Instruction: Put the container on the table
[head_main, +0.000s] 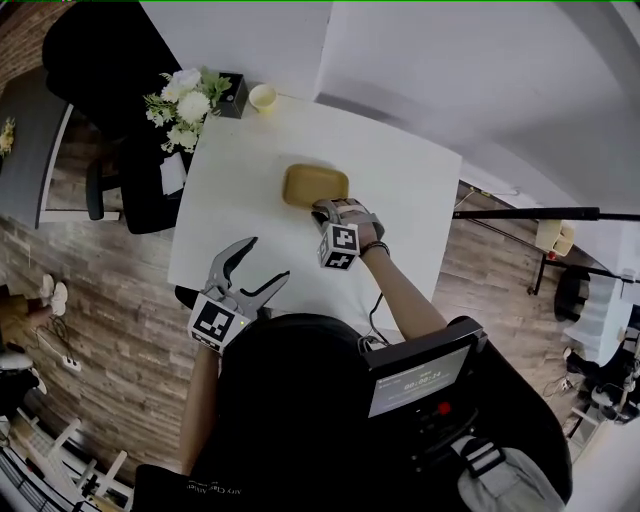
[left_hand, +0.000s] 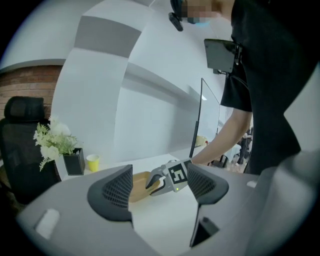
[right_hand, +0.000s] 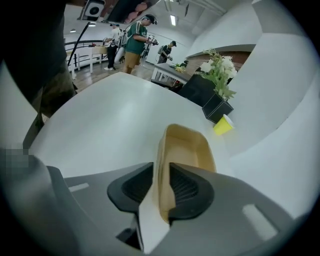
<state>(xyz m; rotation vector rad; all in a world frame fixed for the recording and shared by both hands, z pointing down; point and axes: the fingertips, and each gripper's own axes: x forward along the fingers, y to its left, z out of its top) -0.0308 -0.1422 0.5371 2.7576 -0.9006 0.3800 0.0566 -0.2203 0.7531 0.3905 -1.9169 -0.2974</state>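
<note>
- Now, your right tongs (head_main: 326, 208) are squeezed almost together, and they have the container (right_hand: 187, 145). One wall of it is pinched between the pads, one pad inside the tub and the other against its outer face.
- The container is a shallow tan tub, open side up. It runs straight away from the right tips, out over the middle of the table (head_main: 400, 200).
- Whether its bottom rests on the table or hangs just clear of it, I cannot tell from any view.
- Your right hand sits just behind those tongs, with the marker cube facing up at you.
- Over to your left tongs (head_main: 268, 258): the jaws stand wide apart and grip nothing, with only white table top below them.
- The left tongs hover over the near part of the table, well apart from the container, with their tips aimed toward it.
- Look through the left jaws' gap and you see the right tongs and the near end of the container, further on across the table.
- Past the container, on the far side from your right tips, a small yellow cup (right_hand: 223, 125) stands near the table's far edge.
- Just beside the cup is a black pot (right_hand: 217, 107) holding white flowers (right_hand: 218, 67).
- A black chair (left_hand: 22, 145) stands behind the flowers, off the table, well away from both tongs.
- Far beyond the table, in the right gripper view, a few people (right_hand: 134, 42) stand in the room, small and distant.
</note>
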